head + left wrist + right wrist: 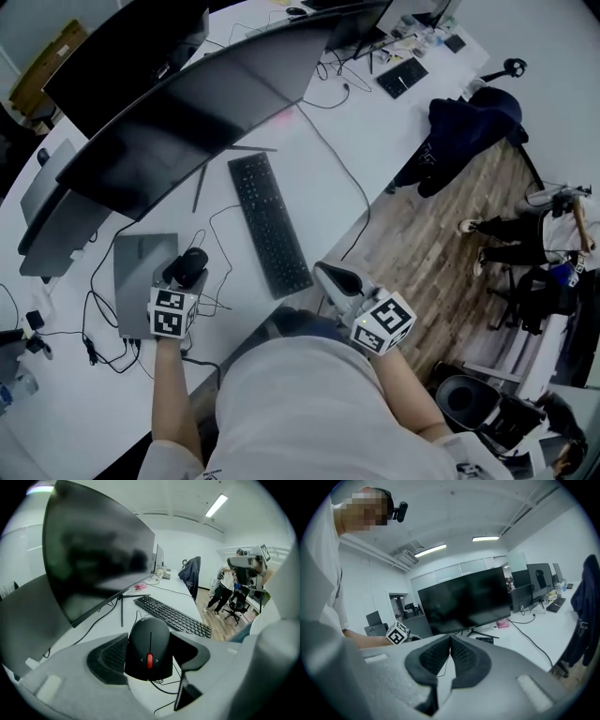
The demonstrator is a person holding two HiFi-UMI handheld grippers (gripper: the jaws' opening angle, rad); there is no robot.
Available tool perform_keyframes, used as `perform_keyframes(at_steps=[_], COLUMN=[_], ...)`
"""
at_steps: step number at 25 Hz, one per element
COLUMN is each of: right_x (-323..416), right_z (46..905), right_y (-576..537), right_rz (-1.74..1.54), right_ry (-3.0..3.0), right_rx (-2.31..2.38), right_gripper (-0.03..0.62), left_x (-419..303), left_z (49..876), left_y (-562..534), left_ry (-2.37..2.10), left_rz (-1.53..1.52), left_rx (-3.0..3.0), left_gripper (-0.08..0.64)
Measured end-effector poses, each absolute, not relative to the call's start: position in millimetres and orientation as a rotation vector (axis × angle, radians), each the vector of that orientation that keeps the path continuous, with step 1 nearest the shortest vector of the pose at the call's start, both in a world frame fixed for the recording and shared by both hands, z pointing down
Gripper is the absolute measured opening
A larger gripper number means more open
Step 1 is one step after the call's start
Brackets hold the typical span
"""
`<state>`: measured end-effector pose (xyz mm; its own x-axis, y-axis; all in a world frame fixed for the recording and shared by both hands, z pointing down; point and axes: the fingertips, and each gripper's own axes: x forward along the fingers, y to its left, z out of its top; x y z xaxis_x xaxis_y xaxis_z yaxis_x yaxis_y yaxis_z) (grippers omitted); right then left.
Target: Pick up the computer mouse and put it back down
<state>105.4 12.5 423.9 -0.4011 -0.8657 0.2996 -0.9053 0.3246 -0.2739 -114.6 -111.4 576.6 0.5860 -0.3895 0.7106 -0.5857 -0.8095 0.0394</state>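
mouse [149,649] is pinched in the left gripper [150,639], off the table [328,178]. it's best lowered level, then released. right gripper [450,643] is pressed together, empty.

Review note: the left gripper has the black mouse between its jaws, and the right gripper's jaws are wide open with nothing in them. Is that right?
Not quite. The right gripper's jaws are closed together, not wide open, as the right gripper view shows; nothing is in them. The left gripper does have the black mouse between its jaws.
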Motion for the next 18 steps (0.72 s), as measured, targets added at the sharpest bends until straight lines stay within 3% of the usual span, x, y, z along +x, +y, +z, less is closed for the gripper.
perform_keyframes(at_steps=[18], right_x=[47.5], right_z=[394.3], right_y=[-57.0], right_rz=[0.504], right_ry=[-2.74], right_rx=[1.299], right_gripper=[0.003], left_x=[-152.4], left_z=[450.2], left_y=[-86.8], left_ry=[-1.225], left_rz=[0.631], left_rx=[2.505], left_gripper=[0.288])
